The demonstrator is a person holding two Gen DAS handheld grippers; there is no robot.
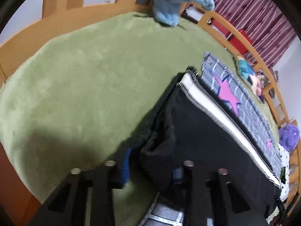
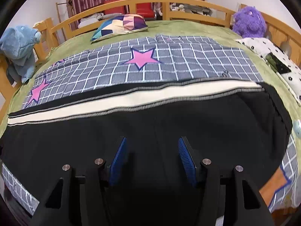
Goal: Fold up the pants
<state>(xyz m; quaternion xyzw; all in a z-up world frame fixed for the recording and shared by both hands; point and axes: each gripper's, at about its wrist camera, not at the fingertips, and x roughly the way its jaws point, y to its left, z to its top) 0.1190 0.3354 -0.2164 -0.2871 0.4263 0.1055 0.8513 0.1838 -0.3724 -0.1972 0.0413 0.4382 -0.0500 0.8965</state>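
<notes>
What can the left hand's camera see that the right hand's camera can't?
Only the left camera shows the left gripper with a bunched end of the black pants between its fingers. Only the right camera shows the right gripper, open above the pants, and the patchwork pillow. Both show the pants' white stripe, the checked star blanket, the green cover, the blue plush toy and the purple one.

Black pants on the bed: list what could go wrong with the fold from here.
1. The left gripper pinches only a small bunch of the black pants, so the cloth could slip out when lifted.
2. The right gripper is open above the fabric, holding nothing; a one-sided pull may skew the fold.
3. Dragging may shift the checked star sheet underneath.
</notes>
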